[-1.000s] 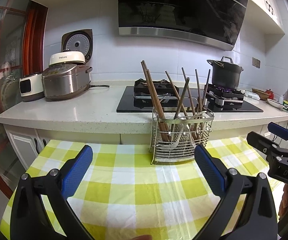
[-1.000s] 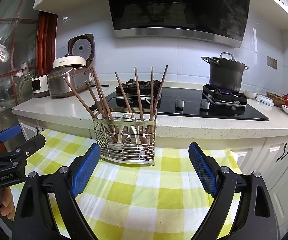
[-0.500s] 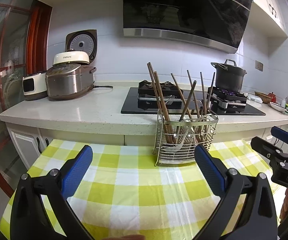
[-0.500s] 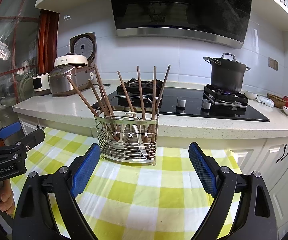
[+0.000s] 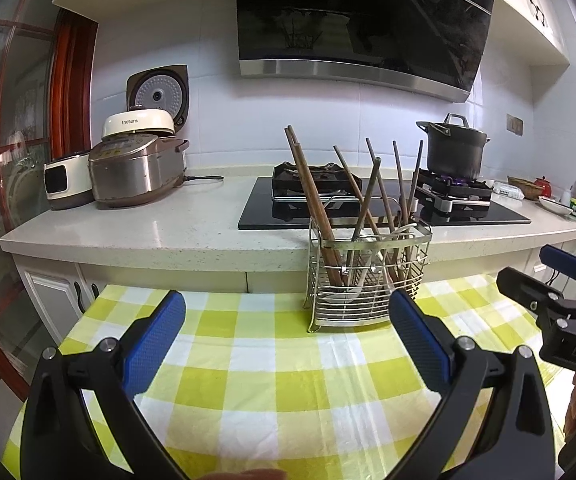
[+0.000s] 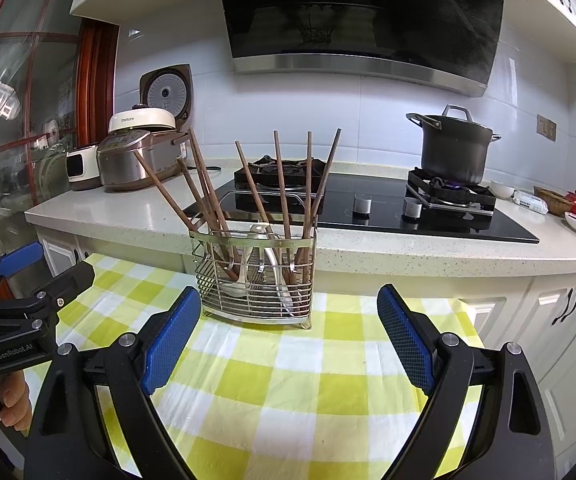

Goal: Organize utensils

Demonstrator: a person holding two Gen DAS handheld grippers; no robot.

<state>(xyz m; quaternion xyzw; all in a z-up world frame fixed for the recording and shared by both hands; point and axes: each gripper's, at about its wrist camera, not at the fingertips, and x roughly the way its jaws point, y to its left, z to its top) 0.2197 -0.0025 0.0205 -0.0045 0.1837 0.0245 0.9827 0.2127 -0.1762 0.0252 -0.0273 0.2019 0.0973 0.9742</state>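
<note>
— While your left gripper [image 5: 288, 316] hangs over the checked cloth [image 5: 248, 360], how do its fingers stand?
— Spread wide, empty. Your wire rack [image 5: 368, 276] of chopsticks [image 5: 308, 180] stands ahead on the cloth's far edge.
— And your right gripper [image 6: 288, 316]?
— Equally wide apart, empty, with the rack just beyond it.

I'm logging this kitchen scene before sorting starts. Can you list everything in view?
wire basket: one, silver, on the checked cloth near the counter
chopsticks: several, brown, upright in the basket
spoons: count unclear, white, in the basket
tablecloth: one, yellow and white checks
pot: one, dark, on the right burner
rice cookers: two, on the counter at left
hob: one, black
extractor hood: one, black
left tongs: open, empty
right tongs: open, empty
</note>
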